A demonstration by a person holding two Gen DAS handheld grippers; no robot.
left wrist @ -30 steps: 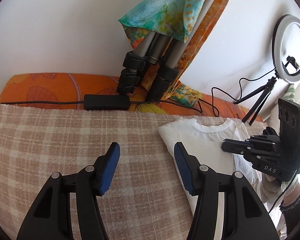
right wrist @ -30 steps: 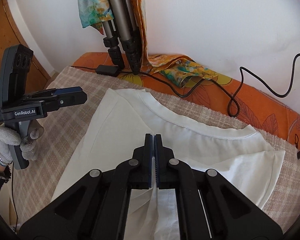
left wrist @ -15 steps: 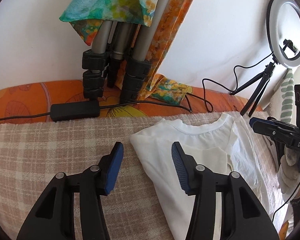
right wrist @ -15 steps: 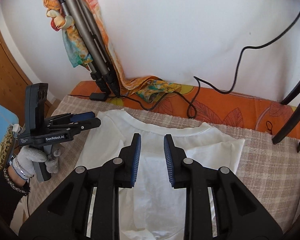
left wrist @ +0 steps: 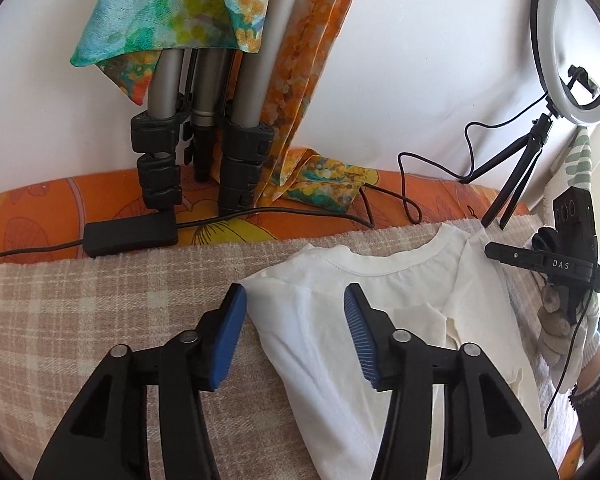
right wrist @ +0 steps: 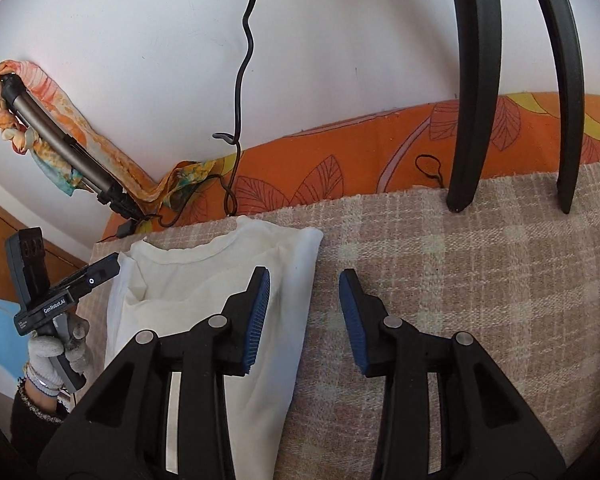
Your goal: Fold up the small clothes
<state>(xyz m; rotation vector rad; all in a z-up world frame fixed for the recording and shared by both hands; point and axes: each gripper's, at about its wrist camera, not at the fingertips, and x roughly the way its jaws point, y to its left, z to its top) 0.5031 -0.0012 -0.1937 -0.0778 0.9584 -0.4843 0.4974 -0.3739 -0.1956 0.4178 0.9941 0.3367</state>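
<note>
White shirt [left wrist: 364,320] lies on the checked blanket [left wrist: 100,312], long axis running away from both tongs; left tongs [left wrist: 294,336] straddle its left edge, right tongs [right wrist: 304,320] its right, both released, having just widened.

A plain white wall [left wrist: 400,60] is rising behind the worktop, whose beige checked cloth [left wrist: 80,312] is covering an orange leaf-print cover [left wrist: 60,208]. Daylight is falling evenly; wooden panelling [right wrist: 4,240] is showing at left.

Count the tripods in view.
2. A grey-legged tripod draped with a scarf leans against the wall; a small black tripod holding the ring light stands at the blanket's right.
</note>
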